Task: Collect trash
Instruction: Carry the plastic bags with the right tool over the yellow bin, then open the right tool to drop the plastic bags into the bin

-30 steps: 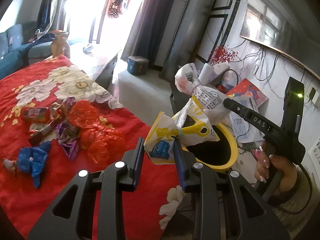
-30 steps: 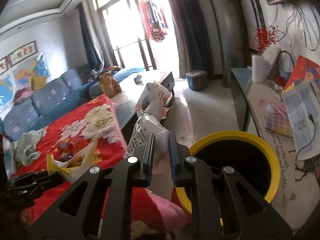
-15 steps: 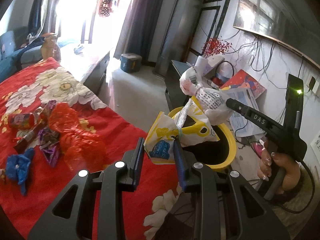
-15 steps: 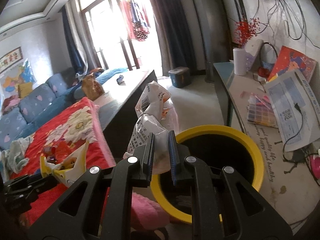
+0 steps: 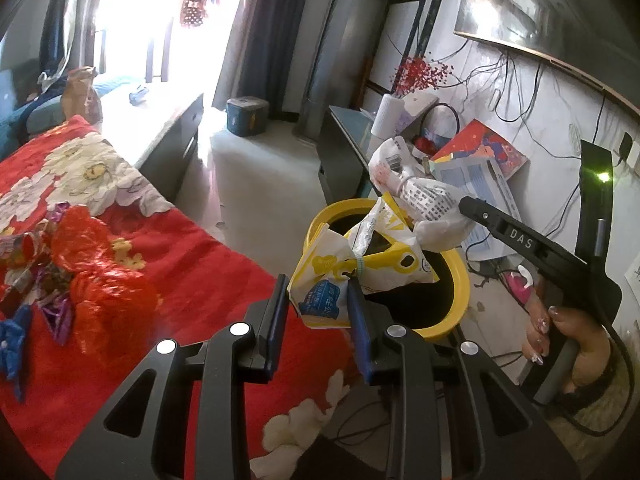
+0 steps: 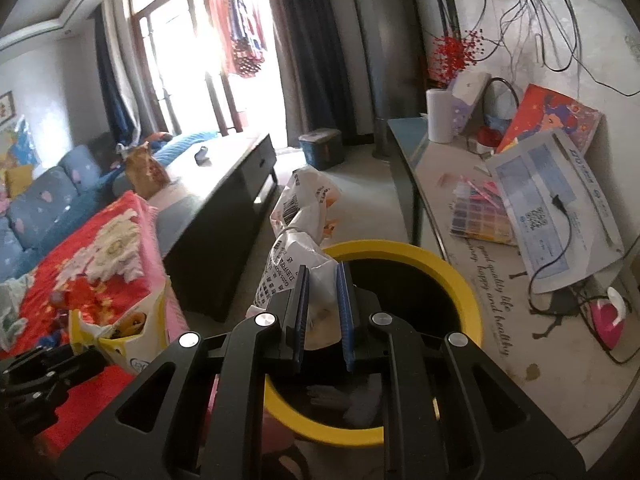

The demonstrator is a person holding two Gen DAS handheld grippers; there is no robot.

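Observation:
My left gripper (image 5: 318, 300) is shut on a yellow-and-white snack bag (image 5: 320, 276), which hangs over the near rim of the yellow bin (image 5: 462, 284). My right gripper (image 6: 322, 288) is shut on a crumpled white printed plastic bag (image 6: 296, 256) above the bin's (image 6: 400, 246) left rim. In the left wrist view the right gripper (image 5: 466, 206) comes in from the right, held by a hand (image 5: 560, 328), and the white bag (image 5: 428, 208) touches the snack bag. The left gripper (image 6: 86, 356) with the snack bag (image 6: 128, 340) shows at the lower left of the right wrist view.
More trash lies on the red flowered blanket (image 5: 200, 264): a red plastic bag (image 5: 100, 276), a blue wrapper (image 5: 12, 344) and purple wrappers. A low cabinet (image 6: 440, 184) with papers, cables and a paper roll stands right of the bin. A dark table (image 6: 224, 184) lies beyond.
Both grippers have moved closer to the yellow bin and a little lower with their bags. The bin now looms larger under the right gripper. Both grips are unchanged.

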